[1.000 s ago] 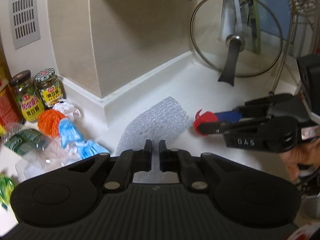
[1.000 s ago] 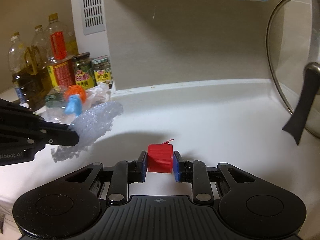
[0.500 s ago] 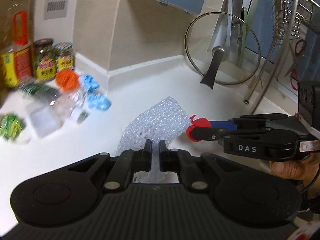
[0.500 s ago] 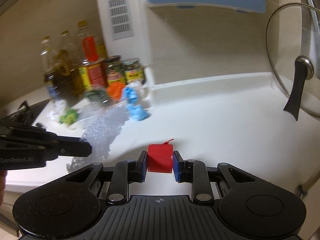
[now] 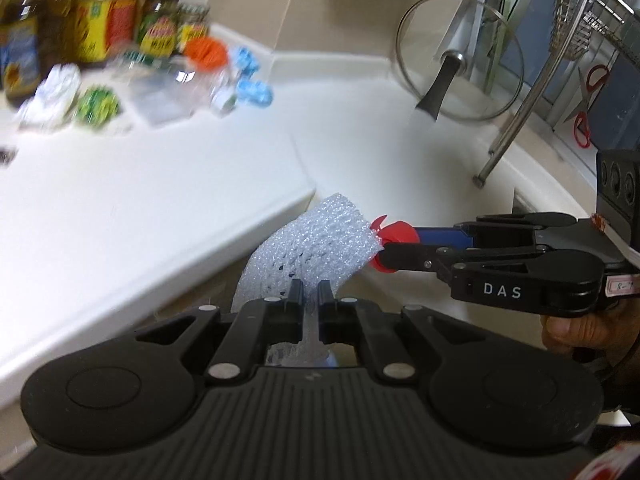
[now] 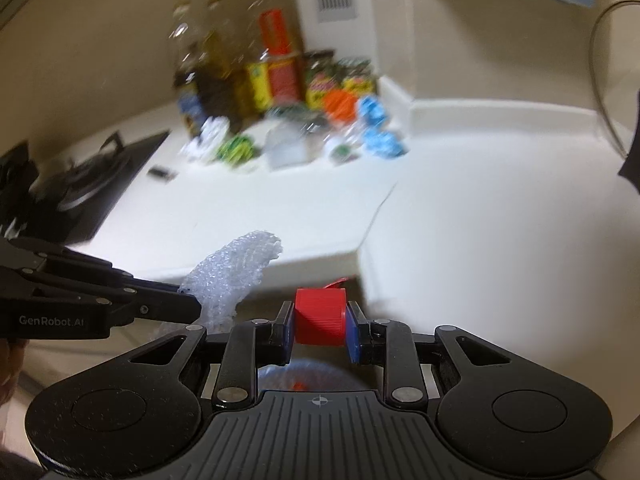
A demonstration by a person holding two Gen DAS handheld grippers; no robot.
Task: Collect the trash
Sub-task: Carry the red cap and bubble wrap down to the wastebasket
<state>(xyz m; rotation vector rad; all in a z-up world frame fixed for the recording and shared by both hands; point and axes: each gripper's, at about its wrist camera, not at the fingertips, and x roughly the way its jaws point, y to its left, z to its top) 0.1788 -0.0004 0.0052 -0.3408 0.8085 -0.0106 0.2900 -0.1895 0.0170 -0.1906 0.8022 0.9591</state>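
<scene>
My left gripper [image 5: 309, 290] is shut on a sheet of clear bubble wrap [image 5: 310, 244], which sticks up past the counter's front edge. From the right wrist the same left gripper [image 6: 188, 306] comes in at the left, bubble wrap [image 6: 236, 272] at its tip. My right gripper [image 6: 320, 320] is shut on a ribbed red bottle cap [image 6: 320, 316] between blue pads. Seen from the left wrist, the right gripper [image 5: 394, 246] reaches in from the right with the red cap [image 5: 394, 234] beside the wrap. A pile of crumpled wrappers and plastic [image 6: 312, 136] lies at the back of the counter [image 5: 140, 184].
Oil bottles and jars [image 6: 272, 76] stand against the wall behind the pile. A gas hob [image 6: 80, 184] sits at the left. A glass pot lid [image 5: 460, 60] leans at the back right beside a metal rack post [image 5: 516, 120]. Red-handled scissors [image 5: 588, 108] hang at the far right.
Both grippers have drawn back from the wall with their loads and now hang out over the counter's front edge. The trash pile and jars look farther away.
</scene>
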